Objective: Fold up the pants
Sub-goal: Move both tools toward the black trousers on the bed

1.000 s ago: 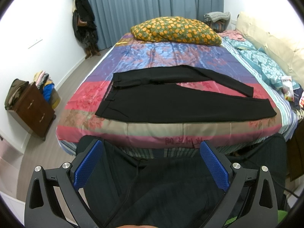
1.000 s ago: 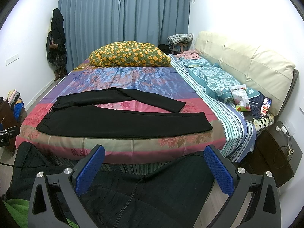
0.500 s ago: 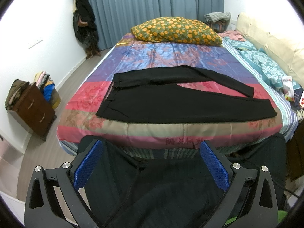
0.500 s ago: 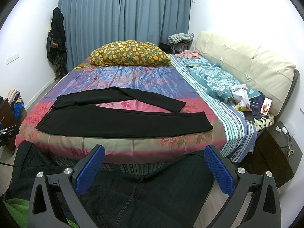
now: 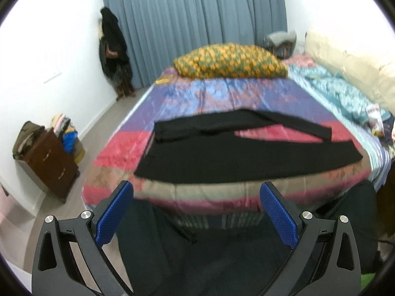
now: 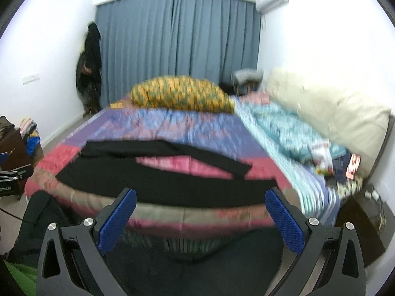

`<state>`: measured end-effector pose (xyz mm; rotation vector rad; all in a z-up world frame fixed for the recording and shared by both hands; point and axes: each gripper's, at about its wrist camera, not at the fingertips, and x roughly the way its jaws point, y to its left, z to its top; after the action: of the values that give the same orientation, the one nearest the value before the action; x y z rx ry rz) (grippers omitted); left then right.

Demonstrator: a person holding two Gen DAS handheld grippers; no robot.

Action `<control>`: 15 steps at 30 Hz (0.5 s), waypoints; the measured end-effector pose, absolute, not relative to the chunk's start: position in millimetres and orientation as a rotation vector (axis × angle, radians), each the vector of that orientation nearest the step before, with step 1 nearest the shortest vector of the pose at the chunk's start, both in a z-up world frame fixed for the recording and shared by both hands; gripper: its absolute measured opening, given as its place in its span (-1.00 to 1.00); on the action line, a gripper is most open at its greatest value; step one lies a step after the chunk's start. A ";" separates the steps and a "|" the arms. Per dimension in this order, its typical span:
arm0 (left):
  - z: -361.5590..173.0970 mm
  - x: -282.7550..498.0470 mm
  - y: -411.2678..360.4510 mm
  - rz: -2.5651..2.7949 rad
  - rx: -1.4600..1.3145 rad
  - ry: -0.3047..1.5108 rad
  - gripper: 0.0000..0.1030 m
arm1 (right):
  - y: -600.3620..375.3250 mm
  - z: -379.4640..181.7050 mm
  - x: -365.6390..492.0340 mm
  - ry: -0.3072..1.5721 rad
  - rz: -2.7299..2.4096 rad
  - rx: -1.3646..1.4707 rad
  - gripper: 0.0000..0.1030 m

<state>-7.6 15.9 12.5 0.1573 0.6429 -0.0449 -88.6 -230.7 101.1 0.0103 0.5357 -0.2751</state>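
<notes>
Black trousers (image 5: 222,157) lay flat across the near end of the patchwork satin bedspread (image 5: 222,93), legs splayed apart toward my right. I held the left gripper (image 5: 197,212) and right gripper (image 6: 200,219) short of the bed edge, both with blue-padded jaws wide apart, gripping nothing.

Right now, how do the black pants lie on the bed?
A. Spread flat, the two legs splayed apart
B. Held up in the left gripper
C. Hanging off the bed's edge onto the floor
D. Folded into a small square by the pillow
A: the pants lie flat on the quilt, pink fabric showing between the legs, and both the left gripper and right gripper are open and empty.
</notes>
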 end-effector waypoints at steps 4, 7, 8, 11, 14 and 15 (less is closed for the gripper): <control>22.1 6.5 20.7 -0.050 0.124 0.604 0.99 | -230.5 122.6 -93.8 0.351 -0.281 0.022 1.00; 20.5 26.4 13.6 -0.046 0.136 0.640 0.99 | -238.5 132.0 -85.3 0.288 -0.252 0.093 1.00; 18.8 33.0 8.2 -0.044 0.146 0.652 0.99 | -242.5 132.2 -78.7 0.292 -0.237 0.118 1.00; 16.1 42.2 -1.7 -0.043 0.169 0.671 0.99 | -252.0 125.1 -62.1 0.344 -0.222 0.168 1.00; 12.9 49.5 -10.4 -0.045 0.172 0.693 0.99 | -261.5 112.5 -45.7 0.431 -0.238 0.198 1.00; 12.1 52.0 -12.0 -0.044 0.170 0.699 0.99 | -262.8 107.3 -41.8 0.456 -0.247 0.199 1.00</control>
<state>52.0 -12.0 12.1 0.1696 0.6993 -0.0442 -41.8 -262.8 107.3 0.1993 0.4557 -0.2469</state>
